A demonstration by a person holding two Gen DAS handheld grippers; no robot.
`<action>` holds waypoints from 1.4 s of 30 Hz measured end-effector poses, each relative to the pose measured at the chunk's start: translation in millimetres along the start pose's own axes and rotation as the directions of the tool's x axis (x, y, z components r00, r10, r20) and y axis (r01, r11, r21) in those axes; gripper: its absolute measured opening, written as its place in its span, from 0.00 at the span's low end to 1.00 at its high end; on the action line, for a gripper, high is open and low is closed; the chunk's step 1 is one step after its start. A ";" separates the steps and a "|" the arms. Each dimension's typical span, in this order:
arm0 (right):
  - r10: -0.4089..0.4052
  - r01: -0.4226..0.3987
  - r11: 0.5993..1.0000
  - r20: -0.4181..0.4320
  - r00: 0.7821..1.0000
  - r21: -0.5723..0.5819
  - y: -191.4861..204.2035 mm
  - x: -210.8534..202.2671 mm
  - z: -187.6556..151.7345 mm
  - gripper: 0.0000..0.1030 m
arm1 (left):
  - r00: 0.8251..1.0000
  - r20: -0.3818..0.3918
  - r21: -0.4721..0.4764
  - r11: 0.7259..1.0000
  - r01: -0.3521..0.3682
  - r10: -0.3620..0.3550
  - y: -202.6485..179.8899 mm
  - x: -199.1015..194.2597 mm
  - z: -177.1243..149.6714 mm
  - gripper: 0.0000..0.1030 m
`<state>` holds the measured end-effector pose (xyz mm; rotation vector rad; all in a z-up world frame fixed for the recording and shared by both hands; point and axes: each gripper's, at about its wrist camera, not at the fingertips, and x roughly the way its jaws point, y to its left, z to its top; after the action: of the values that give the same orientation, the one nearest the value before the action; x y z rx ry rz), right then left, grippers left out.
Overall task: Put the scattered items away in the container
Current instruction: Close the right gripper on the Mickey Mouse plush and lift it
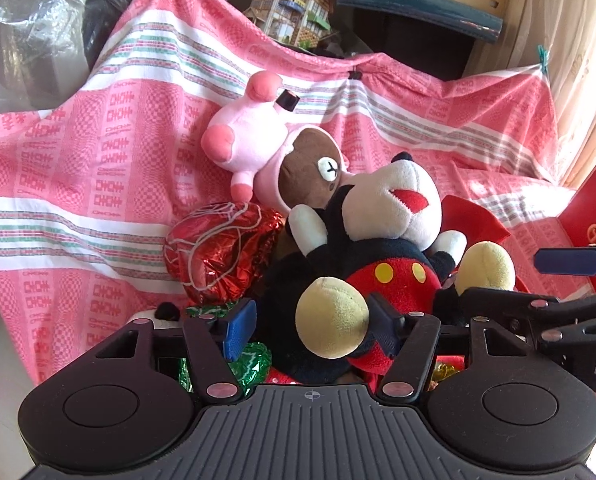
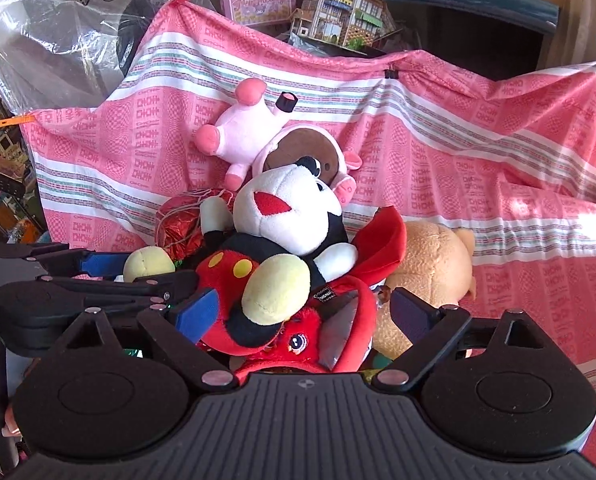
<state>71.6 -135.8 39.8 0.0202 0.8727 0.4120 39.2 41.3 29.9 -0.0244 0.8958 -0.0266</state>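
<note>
A Mickey Mouse plush [image 1: 378, 240] [image 2: 281, 216] lies on its back on top of a pile of toys. One of its yellow feet [image 1: 332, 312] sits between the blue pads of my left gripper [image 1: 312, 324] [image 2: 145, 270]. The jaws are open: the left pad stands clear of the foot and the right pad is at its edge. The other foot [image 2: 275, 292] and a red plush [image 2: 298, 340] lie inside the wide-open right gripper [image 2: 304, 312] [image 1: 518, 276], and neither is pinched. No container wall shows in either view.
A pink plush with a brown bear face [image 1: 257, 136] lies behind the pile on a pink striped cloth [image 1: 77, 184]. A red foil ball [image 1: 221, 248], green foil [image 1: 253, 364] and a tan plush [image 2: 430, 268] flank Mickey. Behind are a model house [image 1: 293, 12] and a plastic bag [image 1: 29, 32].
</note>
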 end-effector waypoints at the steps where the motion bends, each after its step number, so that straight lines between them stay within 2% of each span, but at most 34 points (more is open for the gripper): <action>1: 0.008 -0.008 1.000 -0.002 1.000 0.006 -0.4 2.8 1.0 0.83 | 1.000 -0.004 -0.002 1.000 0.004 -0.004 1.2 1.2 0.3 0.70; 2: 0.018 -0.018 1.000 -0.009 1.000 0.017 -2.2 6.6 2.0 0.77 | 1.000 -0.007 -0.004 1.000 0.005 -0.005 2.0 1.8 0.1 0.72; 4: 0.026 -0.026 0.999 -0.012 1.000 0.046 -5.3 13.1 3.4 0.73 | 1.000 -0.008 0.004 1.000 0.000 0.000 2.3 2.7 -0.2 0.75; 6: 0.038 -0.039 0.999 0.012 0.999 0.037 -7.2 15.6 2.0 0.57 | 1.000 -0.016 0.013 1.000 0.000 0.000 1.7 4.0 1.7 0.78; 7: 0.072 -0.072 0.997 0.003 0.997 0.042 -8.5 17.8 1.5 0.35 | 1.000 -0.025 0.014 1.000 0.009 -0.009 1.4 4.9 3.4 0.77; 8: 0.095 -0.094 0.994 -0.009 0.995 0.060 -10.1 19.6 0.6 0.35 | 0.999 -0.039 0.015 1.000 0.016 -0.015 0.8 6.5 5.2 0.79; 12: 0.091 -0.090 0.993 -0.009 0.996 0.079 -14.1 20.8 -7.6 0.35 | 0.997 -0.072 0.029 1.000 0.010 -0.008 -6.1 12.2 8.6 0.82; 15: 0.103 -0.101 0.990 -0.014 0.995 0.103 -18.4 21.8 -9.5 0.36 | 0.997 -0.072 0.050 0.998 0.027 -0.023 -10.8 11.1 4.9 0.59; 17: 0.117 -0.115 0.987 -0.011 0.993 0.116 -19.7 21.6 -11.7 0.36 | 0.995 -0.070 0.039 0.996 0.075 -0.072 -10.9 7.7 0.1 0.29; 22: 0.137 -0.134 0.984 -0.017 0.990 0.120 -17.5 20.7 -15.2 0.39 | 0.997 -0.052 0.083 0.995 0.060 -0.056 -15.7 4.5 -15.4 0.30; 25: 0.134 -0.129 0.984 -0.030 0.991 0.119 -15.4 24.1 -17.4 0.38 | 0.997 -0.055 0.120 0.991 0.055 -0.049 -16.3 4.7 -19.6 0.38; 26: 0.135 -0.131 0.985 -0.033 0.990 0.113 -13.8 24.5 -17.9 0.34 | 0.997 -0.062 0.131 0.989 0.062 -0.054 -16.5 5.0 -20.5 0.37; 28: 0.137 -0.133 0.988 -0.039 0.990 0.081 -8.0 24.5 -19.2 0.33 | 0.995 -0.082 0.145 0.987 0.074 -0.063 -15.4 6.7 -22.4 0.30; 31: 0.133 -0.131 0.990 -0.032 0.991 0.047 -1.1 23.5 -20.4 0.33 | 0.993 -0.095 0.154 0.985 0.083 -0.069 -12.4 8.2 -25.1 0.28; 35: 0.136 -0.134 0.989 -0.032 0.990 0.063 -3.6 24.0 -21.7 0.33 | 0.990 -0.112 0.143 0.985 0.098 -0.083 -9.0 10.7 -27.7 0.28; 37: 0.149 -0.145 0.987 -0.048 0.988 0.069 -3.8 23.0 -21.0 0.37 | 0.990 -0.118 0.140 0.985 0.097 -0.080 -8.0 12.4 -31.1 0.28; 38: 0.155 -0.151 0.985 -0.046 0.987 0.082 -4.9 21.6 -20.2 0.48 | 0.990 -0.120 0.141 0.985 0.095 -0.079 -7.4 13.0 -33.1 0.28; 40: 0.146 -0.143 0.985 -0.023 0.989 0.095 -7.7 16.2 -18.7 0.61 | 0.989 -0.129 0.131 0.987 0.095 -0.078 -4.3 14.6 -38.7 0.28; 42: 0.144 -0.143 0.986 -0.008 0.989 0.088 -8.1 11.7 -16.4 0.61 | 0.986 -0.145 0.110 0.989 0.100 -0.084 -0.5 17.6 -42.1 0.28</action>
<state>68.9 -141.6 19.0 0.1616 0.9062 0.5093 17.3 39.9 -10.1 0.0460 1.0320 -0.1688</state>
